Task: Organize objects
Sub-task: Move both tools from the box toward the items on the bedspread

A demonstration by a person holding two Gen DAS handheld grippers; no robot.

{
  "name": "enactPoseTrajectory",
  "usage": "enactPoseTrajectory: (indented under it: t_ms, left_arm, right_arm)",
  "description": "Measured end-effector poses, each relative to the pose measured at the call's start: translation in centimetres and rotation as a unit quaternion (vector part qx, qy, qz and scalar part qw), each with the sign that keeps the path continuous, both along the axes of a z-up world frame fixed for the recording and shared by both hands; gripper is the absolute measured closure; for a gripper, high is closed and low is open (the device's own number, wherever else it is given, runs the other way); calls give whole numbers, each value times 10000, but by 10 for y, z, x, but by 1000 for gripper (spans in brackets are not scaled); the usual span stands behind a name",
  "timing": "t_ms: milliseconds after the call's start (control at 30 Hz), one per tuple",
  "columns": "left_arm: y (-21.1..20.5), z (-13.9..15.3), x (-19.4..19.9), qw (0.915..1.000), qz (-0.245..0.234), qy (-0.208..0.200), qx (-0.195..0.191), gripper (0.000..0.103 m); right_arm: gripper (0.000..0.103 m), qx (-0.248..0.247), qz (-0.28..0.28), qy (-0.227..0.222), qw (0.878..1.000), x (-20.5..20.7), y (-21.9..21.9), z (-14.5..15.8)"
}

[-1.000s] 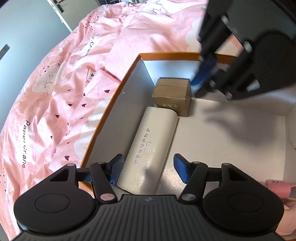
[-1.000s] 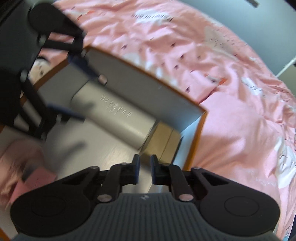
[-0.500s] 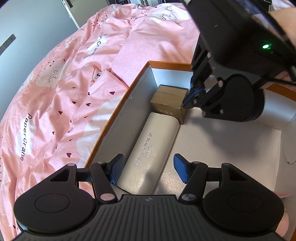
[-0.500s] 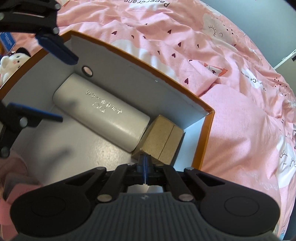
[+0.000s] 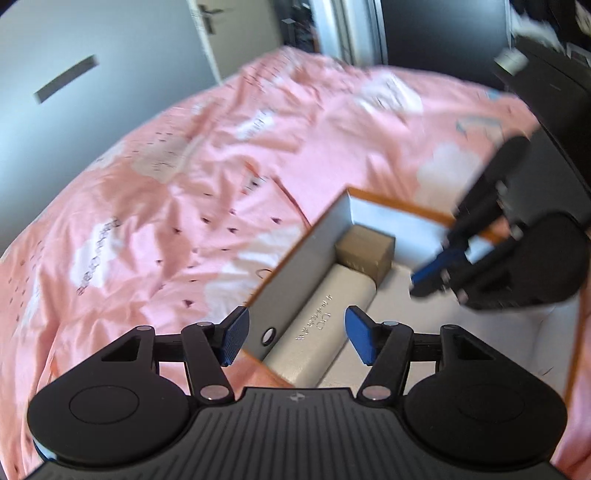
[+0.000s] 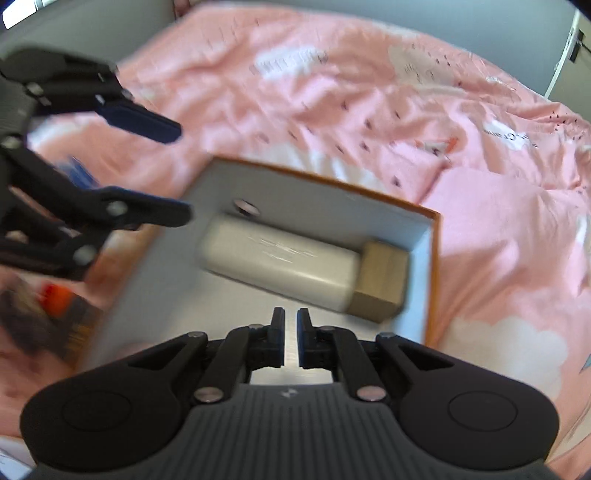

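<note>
Surroundings: bed, walls, door

A pink duvet (image 5: 177, 192) with white cloud patches, small dark hearts and printed lettering covers the bed and lies creased across both views. Beyond the bed stands a grey wall (image 5: 92, 44) bearing a dark rectangular bar (image 5: 66, 79). A white door (image 5: 236, 33) with a lever handle (image 5: 207, 18) stands right of that wall. In the right wrist view, blurred orange and dark items (image 6: 55, 314) lie at the left edge; their kind cannot be told.

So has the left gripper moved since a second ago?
Yes. The left gripper has pulled up and back: the case and box look smaller and lower in its view.
</note>
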State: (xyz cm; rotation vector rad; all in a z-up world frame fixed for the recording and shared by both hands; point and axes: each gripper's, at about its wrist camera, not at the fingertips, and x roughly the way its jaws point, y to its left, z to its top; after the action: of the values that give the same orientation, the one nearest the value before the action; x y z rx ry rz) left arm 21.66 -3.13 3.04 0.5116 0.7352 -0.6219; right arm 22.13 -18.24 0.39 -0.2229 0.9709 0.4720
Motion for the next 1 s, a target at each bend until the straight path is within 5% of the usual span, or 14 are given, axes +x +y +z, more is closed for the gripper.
enactPoseTrajectory:
  t_ms: [233,433,600,700,800,1000]
  left_arm:
    - [50,27,-46,9922,1175,17,-419,35]
    - [93,14,-91,9667,2437,447,-646,40]
    - [124,-15,-128,9249,3549,915,-1010,41]
    - [148,-32,-153,8846,4274,1086,-1518,41]
    - [164,-46,-169,8537,4704,1155,-1915,40]
    - [182,-70,-180,8148,5222,1198,-2217,39]
  right_arm:
    - [92,1156,60,-398,9925,-65,30,27]
    - [91,1646,326,-369,9851,-114,74,21]
    - [89,1527,292,-430,9869,-143,104,3]
    - [84,1340,269,-500,9894,-151,114,-10]
    - [74,1161,258,-655,9907,-159,123,-19]
    - [66,970,272,-698,9925,-162,128,-31]
